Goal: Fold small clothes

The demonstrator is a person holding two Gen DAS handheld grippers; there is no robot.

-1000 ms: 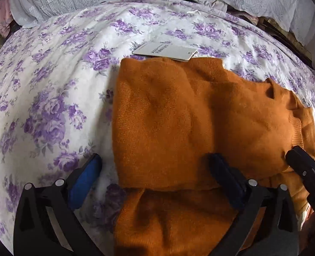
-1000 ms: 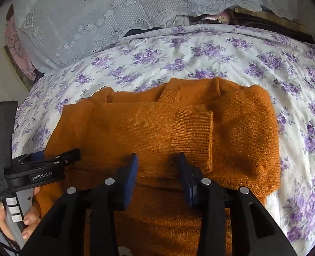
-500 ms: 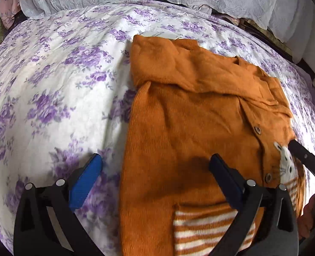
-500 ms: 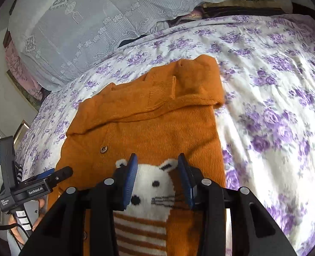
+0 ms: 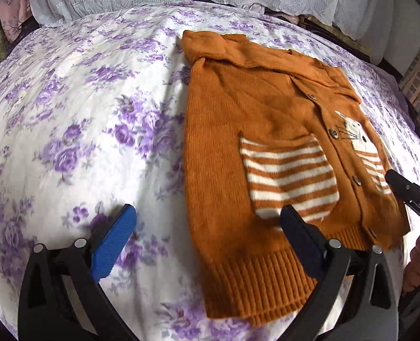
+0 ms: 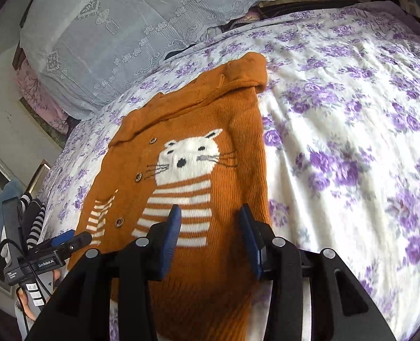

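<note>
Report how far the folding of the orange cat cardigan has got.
Done: the orange cardigan lies face up on the floral bedspread, buttoned, its top part folded over across the collar end. In hand: nothing is gripped; the left tool hangs open over the hem's corner, and the right tool stands open above the striped cat body. Left: the body itself still lies full length, so the lengthwise fold is not yet made.

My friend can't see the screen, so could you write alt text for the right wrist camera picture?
An orange knitted cardigan with a white cat design, striped body and brown buttons lies front-up on a white bedspread with purple flowers. The right gripper hovers over its lower part, blue-padded jaws apart and empty. The left gripper shows at the lower left edge, and white lace pillows lie behind.
</note>
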